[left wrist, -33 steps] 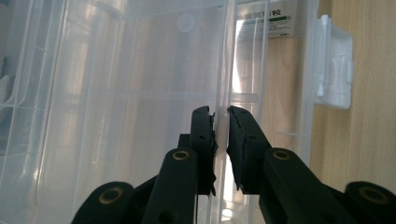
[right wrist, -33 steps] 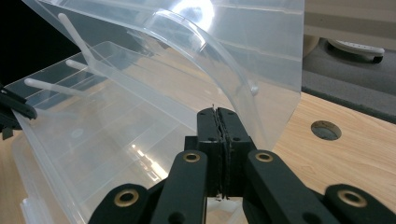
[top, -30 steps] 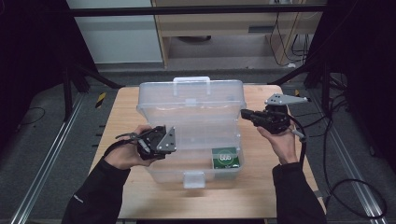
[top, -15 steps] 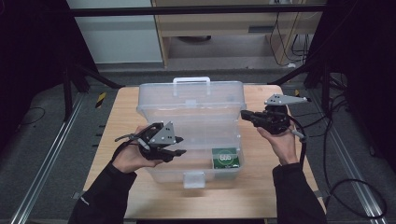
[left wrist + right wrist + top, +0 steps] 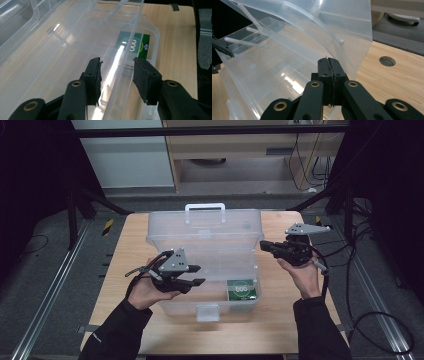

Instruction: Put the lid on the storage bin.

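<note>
High view: a clear plastic storage box (image 5: 205,265) sits mid-tabletop (image 5: 280,330), its lid (image 5: 205,227) raised with the white handle on the far edge. A green packet (image 5: 242,290) lies in the box's near right corner. The left gripper (image 5: 192,275) hovers at the box's left wall, fingers partly apart after just opening, nothing between them but the wall's edge. The right gripper (image 5: 264,245) rests at the box's right side, by the lid's edge.

Left gripper view: both fingers (image 5: 95,75) straddle the box's clear rim without pressing it; the green packet (image 5: 133,45) lies beyond them.

Right gripper view: the fingers (image 5: 329,68) are pressed together, apparently pinching the lid's thin edge (image 5: 347,42), though the clear plastic makes that hard to confirm.

The step looks like steadying the lid open; next the left gripper would need to reach inside towards the packet. The packet's print is too small to read.
</note>
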Tool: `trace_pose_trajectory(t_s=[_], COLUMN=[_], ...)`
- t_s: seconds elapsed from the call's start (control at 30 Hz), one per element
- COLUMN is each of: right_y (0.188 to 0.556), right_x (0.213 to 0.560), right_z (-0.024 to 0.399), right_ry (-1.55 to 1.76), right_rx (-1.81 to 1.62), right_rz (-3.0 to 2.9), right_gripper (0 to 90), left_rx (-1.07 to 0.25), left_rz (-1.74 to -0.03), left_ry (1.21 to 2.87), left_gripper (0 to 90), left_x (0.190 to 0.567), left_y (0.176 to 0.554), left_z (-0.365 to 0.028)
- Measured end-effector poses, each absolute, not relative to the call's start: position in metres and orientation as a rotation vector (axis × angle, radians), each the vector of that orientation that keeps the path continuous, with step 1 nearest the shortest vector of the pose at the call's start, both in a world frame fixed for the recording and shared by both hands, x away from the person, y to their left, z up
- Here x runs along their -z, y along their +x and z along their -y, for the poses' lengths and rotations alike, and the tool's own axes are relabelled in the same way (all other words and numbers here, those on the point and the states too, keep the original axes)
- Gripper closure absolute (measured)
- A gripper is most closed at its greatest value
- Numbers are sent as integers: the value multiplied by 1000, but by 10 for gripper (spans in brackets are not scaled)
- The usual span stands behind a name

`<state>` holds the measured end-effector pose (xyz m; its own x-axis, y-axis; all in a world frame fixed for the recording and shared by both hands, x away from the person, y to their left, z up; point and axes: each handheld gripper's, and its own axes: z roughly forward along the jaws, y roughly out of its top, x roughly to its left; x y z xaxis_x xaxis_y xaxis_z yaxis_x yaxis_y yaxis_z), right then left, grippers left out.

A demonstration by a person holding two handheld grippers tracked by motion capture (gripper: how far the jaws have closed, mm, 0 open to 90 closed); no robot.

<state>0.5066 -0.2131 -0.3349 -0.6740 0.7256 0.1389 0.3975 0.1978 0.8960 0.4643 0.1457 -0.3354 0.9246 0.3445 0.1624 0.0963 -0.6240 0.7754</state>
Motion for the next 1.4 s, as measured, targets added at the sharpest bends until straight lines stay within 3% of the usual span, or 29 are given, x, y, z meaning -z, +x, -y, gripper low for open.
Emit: trace_pose_trajectory(t_s=[0.27, 0.7, 1.4], right_y=[503, 499, 487], right_x=[338, 337, 353], right_z=[216, 211, 217], right_ry=[1059, 1055, 1081], right_rx=[-1466, -1446, -1466], right_rz=[-2166, -2187, -2174], right_gripper=[896, 900, 900], left_rx=[-334, -315, -370], left_rz=[-373, -484, -605], left_ry=[2115, 2061, 1986], left_gripper=[615, 886, 898], left_x=[335, 342, 343], left_y=[460, 460, 456], left_z=[-152, -173, -220])
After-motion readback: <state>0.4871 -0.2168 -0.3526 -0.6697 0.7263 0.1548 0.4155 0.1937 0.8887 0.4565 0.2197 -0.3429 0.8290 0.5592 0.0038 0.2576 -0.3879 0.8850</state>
